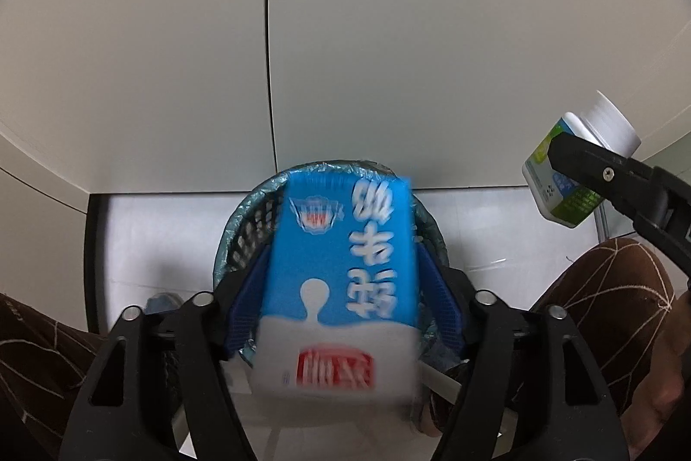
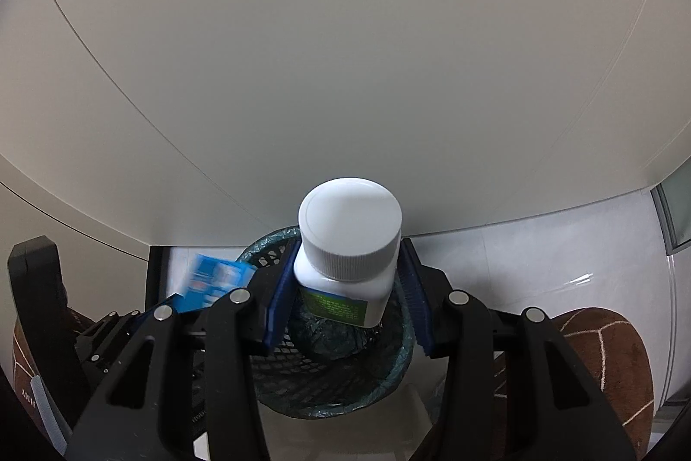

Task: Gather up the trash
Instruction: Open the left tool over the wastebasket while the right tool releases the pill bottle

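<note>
Your left gripper [image 1: 341,288] points steeply down over the trash basket [image 1: 242,227], a black mesh bin w/ a blue-green plastic liner, standing on a pale tiled floor against a white wall. Blue-and-white milk carton [image 1: 341,279] sits between the blue pads [image 1: 248,301], motion-blurred. Jaws wide; small gaps show on both sides of the carton, so the pads don't look to be pressing it. Can't tell if anything else supports it. Carton is directly above the basket mouth.

Your right gripper [image 2: 345,288] also tilts down over the same basket [image 2: 388,374]. Jaws partway closed, pads clamped on a white pill bottle [image 2: 345,279] w/ green label and white ribbed cap [image 2: 350,227]. Bottle stands cap-up toward the camera, its base above the basket opening, liner visible under it.

In the right wrist view the carton [image 2: 216,279] shows at left, blurred, beside the basket rim. In the left wrist view the bottle [image 1: 557,180] shows at far right, tilted, pinched by the other black finger.

Brown patterned trouser legs [image 1: 604,288] flank the basket both sides.
</note>
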Action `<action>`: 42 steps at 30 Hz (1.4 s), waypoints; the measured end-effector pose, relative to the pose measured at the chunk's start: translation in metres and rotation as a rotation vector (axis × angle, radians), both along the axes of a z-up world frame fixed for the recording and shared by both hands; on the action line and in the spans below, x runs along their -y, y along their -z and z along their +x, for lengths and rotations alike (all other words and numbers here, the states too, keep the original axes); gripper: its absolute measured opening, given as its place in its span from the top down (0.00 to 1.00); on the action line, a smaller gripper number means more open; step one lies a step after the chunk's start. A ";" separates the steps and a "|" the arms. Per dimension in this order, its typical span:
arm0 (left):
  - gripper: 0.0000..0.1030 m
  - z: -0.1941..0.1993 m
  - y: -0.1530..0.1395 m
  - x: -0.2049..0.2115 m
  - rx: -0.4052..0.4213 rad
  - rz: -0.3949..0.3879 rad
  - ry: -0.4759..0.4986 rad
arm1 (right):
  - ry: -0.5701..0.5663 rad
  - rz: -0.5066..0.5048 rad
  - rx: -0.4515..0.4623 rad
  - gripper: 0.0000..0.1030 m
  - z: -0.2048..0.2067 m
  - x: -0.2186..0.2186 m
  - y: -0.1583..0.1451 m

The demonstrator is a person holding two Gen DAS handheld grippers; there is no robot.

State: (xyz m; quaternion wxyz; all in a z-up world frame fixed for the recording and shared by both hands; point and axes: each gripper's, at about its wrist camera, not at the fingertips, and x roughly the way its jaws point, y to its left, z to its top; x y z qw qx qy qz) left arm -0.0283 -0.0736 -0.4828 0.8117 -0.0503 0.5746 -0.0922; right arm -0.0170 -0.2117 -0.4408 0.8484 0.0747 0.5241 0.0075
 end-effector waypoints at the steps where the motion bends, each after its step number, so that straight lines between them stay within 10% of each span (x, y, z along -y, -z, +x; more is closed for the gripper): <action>1: 0.28 0.001 -0.004 0.003 0.001 0.000 0.002 | -0.001 0.000 0.003 0.58 0.000 0.000 0.000; 14: 0.06 0.005 -0.016 -0.036 0.050 0.008 -0.071 | -0.084 0.031 -0.040 0.58 0.007 -0.007 0.014; 42: 0.06 0.000 -0.025 -0.059 0.048 0.061 -0.099 | -0.226 0.009 -0.155 0.49 0.002 -0.032 0.024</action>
